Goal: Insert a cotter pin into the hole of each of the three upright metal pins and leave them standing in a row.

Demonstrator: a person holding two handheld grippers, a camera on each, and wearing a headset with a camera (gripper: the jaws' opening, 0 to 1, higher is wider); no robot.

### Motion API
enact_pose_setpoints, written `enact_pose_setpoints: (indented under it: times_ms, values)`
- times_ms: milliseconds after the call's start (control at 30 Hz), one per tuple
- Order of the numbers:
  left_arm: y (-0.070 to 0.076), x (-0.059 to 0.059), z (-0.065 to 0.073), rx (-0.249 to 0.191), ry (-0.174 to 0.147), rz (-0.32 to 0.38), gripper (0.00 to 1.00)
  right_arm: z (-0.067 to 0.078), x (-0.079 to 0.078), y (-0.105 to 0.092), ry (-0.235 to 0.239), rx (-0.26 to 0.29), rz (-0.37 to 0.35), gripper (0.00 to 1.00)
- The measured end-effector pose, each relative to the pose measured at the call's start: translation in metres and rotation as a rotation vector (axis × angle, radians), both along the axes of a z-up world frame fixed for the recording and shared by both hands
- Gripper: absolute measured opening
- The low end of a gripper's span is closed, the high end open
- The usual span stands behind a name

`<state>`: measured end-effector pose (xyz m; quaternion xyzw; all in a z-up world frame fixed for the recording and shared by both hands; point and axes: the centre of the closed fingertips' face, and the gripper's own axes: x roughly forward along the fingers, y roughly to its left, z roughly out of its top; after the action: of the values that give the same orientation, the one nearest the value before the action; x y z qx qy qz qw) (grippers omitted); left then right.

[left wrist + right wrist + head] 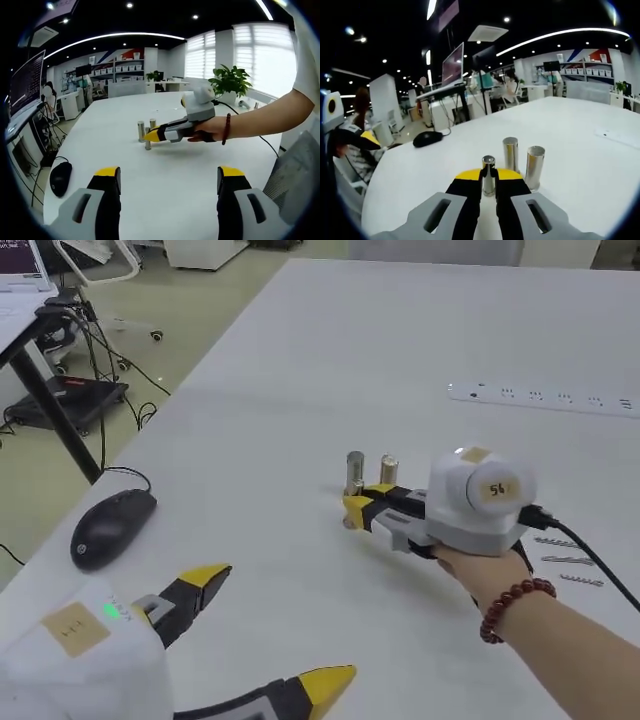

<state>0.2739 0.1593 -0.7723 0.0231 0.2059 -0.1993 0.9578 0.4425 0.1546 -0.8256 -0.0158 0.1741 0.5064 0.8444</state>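
White table point(580, 170); right gripper point(489, 176) clamps silvery pin point(488, 167).

you're at a white workbench point(300, 370), with pale floor point(200, 310) at the upper left of the head view. in the left gripper view, bright windows point(260, 55) sit upper right, a potted plant point(231, 80) beneath them, a curved light strip point(115, 36) across the dark ceiling.

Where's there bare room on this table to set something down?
Free: the tabletop between the mouse and the metal pins, and from the pins back to the power strip. Crowded: around the right gripper and the cotter pins beside it.
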Motion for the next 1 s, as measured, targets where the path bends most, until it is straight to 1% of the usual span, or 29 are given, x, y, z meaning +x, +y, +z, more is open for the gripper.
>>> enact_pose_setpoints:
  times_ms: [167, 233, 400, 533, 800, 900, 1000]
  values:
    - [-0.002, -0.002, 0.003, 0.001, -0.008, -0.005, 0.78, 0.003, -0.009, -0.008, -0.018, -0.017, 0.009, 0.11]
    - [-0.004, -0.004, 0.005, -0.005, -0.016, -0.009, 0.78, 0.005, -0.011, -0.012, -0.026, -0.023, 0.006, 0.11]
    - [-0.007, -0.005, 0.007, 0.0, -0.019, -0.017, 0.78, 0.009, -0.021, -0.022, -0.04, -0.039, 0.0, 0.11]
    - [-0.011, -0.006, 0.012, -0.003, -0.036, -0.027, 0.78, 0.01, -0.029, -0.031, -0.054, -0.06, 0.003, 0.11]
    - [-0.019, -0.008, 0.018, -0.001, -0.048, -0.052, 0.79, 0.013, -0.042, -0.049, -0.063, -0.085, -0.013, 0.11]
    - [-0.021, -0.009, 0.021, 0.007, -0.054, -0.062, 0.79, 0.014, -0.048, -0.056, -0.065, -0.099, -0.017, 0.11]
    - [-0.022, -0.009, 0.023, 0.006, -0.062, -0.068, 0.79, 0.014, -0.052, -0.062, -0.063, -0.1, -0.025, 0.11]
